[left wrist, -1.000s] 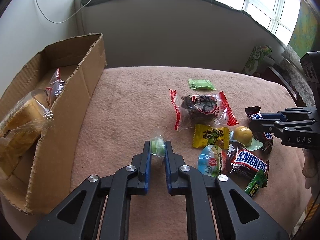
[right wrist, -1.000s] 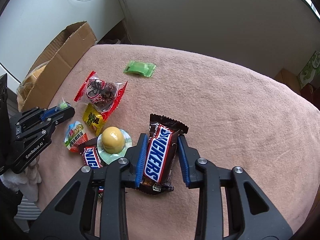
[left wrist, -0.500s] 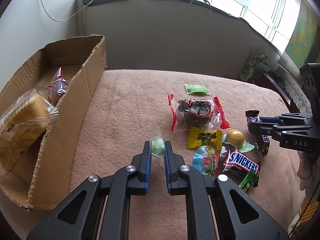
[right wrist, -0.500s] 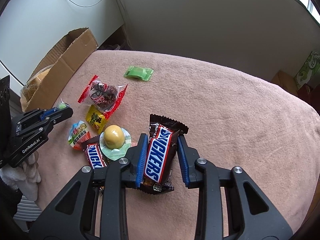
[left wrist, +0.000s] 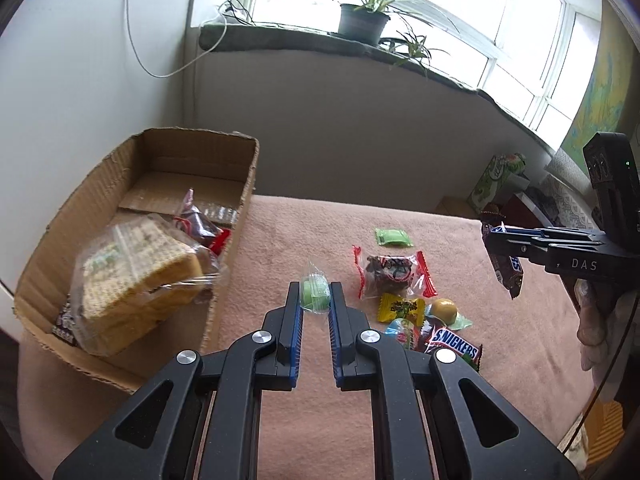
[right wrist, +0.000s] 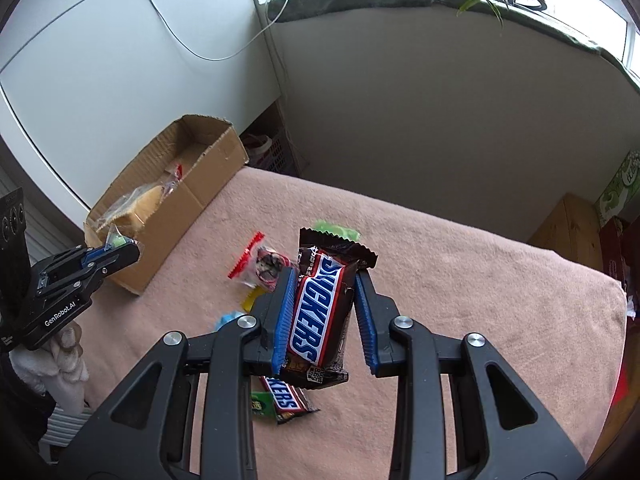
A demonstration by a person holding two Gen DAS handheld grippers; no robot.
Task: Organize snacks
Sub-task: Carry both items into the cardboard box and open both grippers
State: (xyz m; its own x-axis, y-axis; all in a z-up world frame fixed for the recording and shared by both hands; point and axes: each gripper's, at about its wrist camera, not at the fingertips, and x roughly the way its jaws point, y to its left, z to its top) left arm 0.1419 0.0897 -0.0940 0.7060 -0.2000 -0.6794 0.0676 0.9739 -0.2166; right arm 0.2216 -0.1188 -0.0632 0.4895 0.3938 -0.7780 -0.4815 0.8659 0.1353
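My left gripper [left wrist: 315, 294] is shut on a small green candy in a clear wrapper [left wrist: 314, 293], held above the pink blanket just right of the cardboard box [left wrist: 132, 168]. My right gripper [right wrist: 325, 280] is shut on a Snickers bar [right wrist: 320, 312], lifted off the blanket; it also shows in the left wrist view [left wrist: 505, 262]. The box holds a wrapped yellow cake [left wrist: 136, 280] and a red-wrapped snack [left wrist: 200, 224]. Loose snacks lie on the blanket: a red-edged packet [left wrist: 392, 272], a green packet [left wrist: 393, 237], a yellow candy [left wrist: 400, 307], a second Snickers [left wrist: 452, 347].
The pink blanket [left wrist: 520, 340] covers the table. A yellow ball candy [left wrist: 443, 309] and a blue packet [left wrist: 402, 332] lie in the pile. A wall and window sill with plants stand behind. A green carton [left wrist: 496, 178] sits beyond the far right edge.
Both grippers have risen with their snacks. The left one has moved toward the box, which now shows its inside. The right one has lifted the Snickers bar clear of the pile.
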